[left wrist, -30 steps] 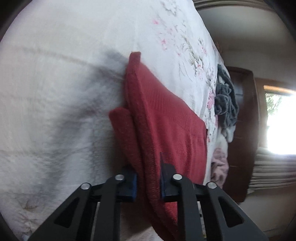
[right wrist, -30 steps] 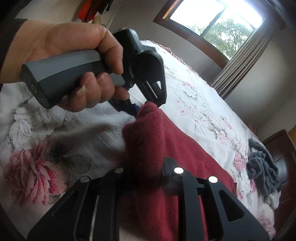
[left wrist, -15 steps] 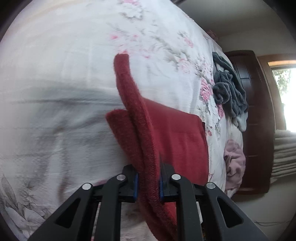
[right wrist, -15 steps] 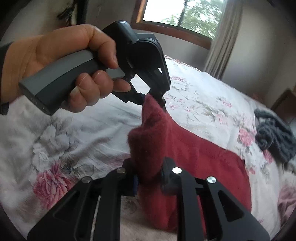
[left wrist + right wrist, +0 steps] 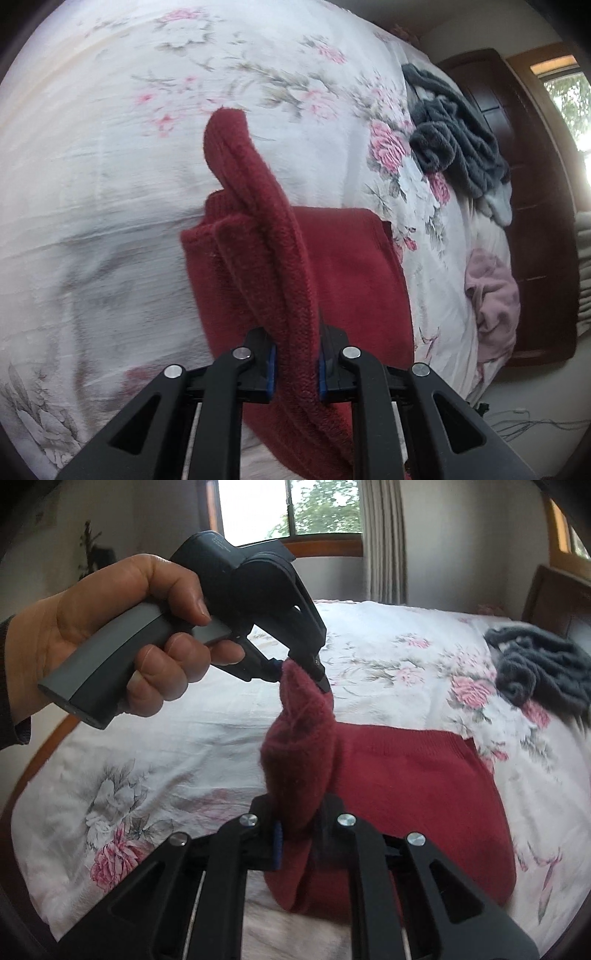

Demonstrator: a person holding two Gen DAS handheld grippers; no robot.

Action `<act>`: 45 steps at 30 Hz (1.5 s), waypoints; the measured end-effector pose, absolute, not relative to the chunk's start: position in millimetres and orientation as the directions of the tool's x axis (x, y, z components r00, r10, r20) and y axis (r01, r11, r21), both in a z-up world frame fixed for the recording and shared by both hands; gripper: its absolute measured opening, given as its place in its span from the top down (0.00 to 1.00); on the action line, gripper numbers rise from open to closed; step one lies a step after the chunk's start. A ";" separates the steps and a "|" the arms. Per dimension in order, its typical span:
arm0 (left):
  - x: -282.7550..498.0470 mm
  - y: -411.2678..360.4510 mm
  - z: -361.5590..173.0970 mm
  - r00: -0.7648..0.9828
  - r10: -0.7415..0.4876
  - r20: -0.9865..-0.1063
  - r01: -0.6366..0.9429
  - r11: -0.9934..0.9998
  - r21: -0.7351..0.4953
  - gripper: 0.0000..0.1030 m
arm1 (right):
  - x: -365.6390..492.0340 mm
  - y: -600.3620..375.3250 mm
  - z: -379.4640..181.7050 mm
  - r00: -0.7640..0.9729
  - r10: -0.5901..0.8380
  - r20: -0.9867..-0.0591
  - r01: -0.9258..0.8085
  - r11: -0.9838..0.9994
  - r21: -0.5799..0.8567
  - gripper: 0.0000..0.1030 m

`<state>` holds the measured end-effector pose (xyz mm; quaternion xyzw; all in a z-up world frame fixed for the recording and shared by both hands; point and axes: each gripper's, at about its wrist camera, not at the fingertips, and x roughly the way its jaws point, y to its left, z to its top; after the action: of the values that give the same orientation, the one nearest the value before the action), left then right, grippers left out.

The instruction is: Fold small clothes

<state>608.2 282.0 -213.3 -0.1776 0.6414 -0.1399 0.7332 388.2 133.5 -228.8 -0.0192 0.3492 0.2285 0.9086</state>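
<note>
On my left camera, the left gripper (image 5: 295, 363) is pinched tight on a thick fold of the red sweater (image 5: 343, 273), the knit squeezed between both blue pads. The held edge arcs up and away from me, lifted clear of the bed (image 5: 110, 177), while the main body of the sweater lies flat on the floral sheet. Beyond the sweater, toward the dark wooden headboard (image 5: 517, 147), there's a grey garment (image 5: 454, 144) bunched up, and nearer the bed's edge a pink garment (image 5: 495, 291), both well apart from the sweater.

Over to my right camera: the right gripper (image 5: 295, 834) is clamped on a bunched part of the same sweater (image 5: 417, 786), raised off the sheet. Just past it I can see the left gripper (image 5: 301, 670) biting the top of that raised peak, with the person's hand (image 5: 125, 635) wrapped round its grey handle. The rest of the sweater spreads flat on the bed (image 5: 184, 746), grey garment (image 5: 543, 668) off behind it, window (image 5: 288, 507) on the far wall.
</note>
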 end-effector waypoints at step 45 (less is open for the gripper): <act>644.2 119.7 -242.3 0.069 -0.297 -0.952 0.100 0.952 -0.289 0.85 | 414.3 -14.5 -259.7 0.653 0.416 -0.633 -0.258 0.908 0.330 0.91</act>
<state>644.2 119.7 -242.3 -0.0737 0.6685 -0.1363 0.7274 414.3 -14.5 -259.7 0.1060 0.3725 0.1865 0.9029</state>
